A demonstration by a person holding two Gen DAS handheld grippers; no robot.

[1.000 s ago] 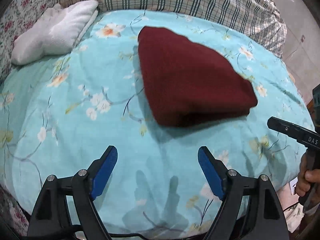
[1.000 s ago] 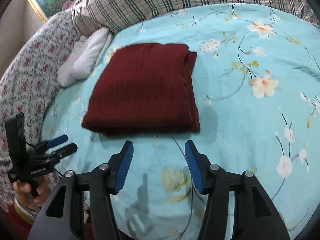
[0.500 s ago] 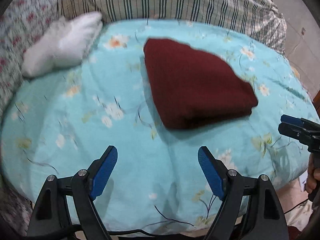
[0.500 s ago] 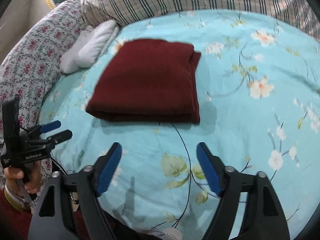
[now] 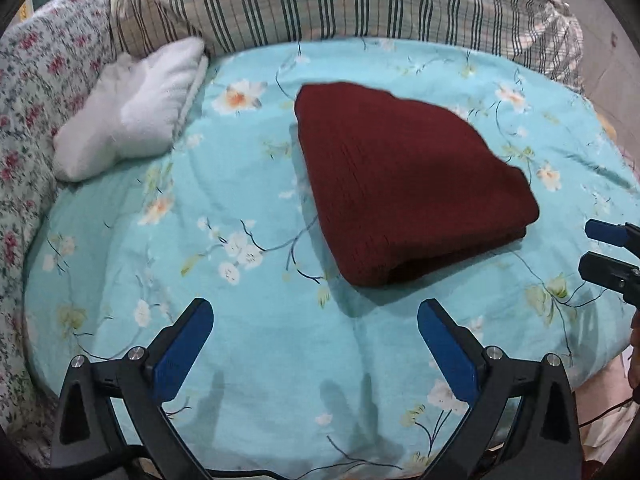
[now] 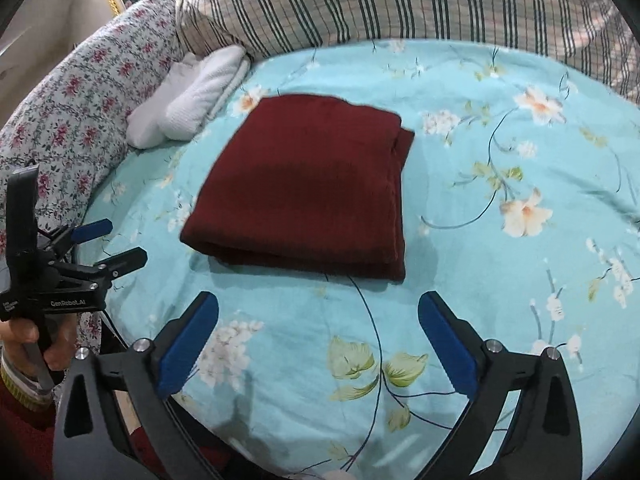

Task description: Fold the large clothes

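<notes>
Dark red garment (image 5: 404,184) is folded into a compact, roughly rectangular stack and lies flat near the middle of the bed sheet (image 5: 240,184) (turquoise, floral print). Nothing touches it.

Left gripper (image 5: 314,344): jaws have just been opening and now stand spread wide, nothing between them, only sheet below. It sits near the front edge of the bed, short of the garment's folded near edge. In the right wrist view the same tool shows at the left edge, held by a hand (image 6: 28,344) with a sleeve cuff visible; its blue-tipped fingers (image 6: 94,228) are apart.

Right gripper (image 6: 318,340): jaws have also just been opening, now fully spread and empty, hovering over the sheet just in front of the garment and not touching it. In the left wrist view its fingertips poke in from the right edge, apart from each other and clear of the cloth.

Background: white towel (image 5: 132,112) bunched at the far left of the sheet, against a floral pillow (image 5: 36,80); striped plaid bedding (image 5: 340,0) along the far side. Garment is well apart from the towel.
</notes>
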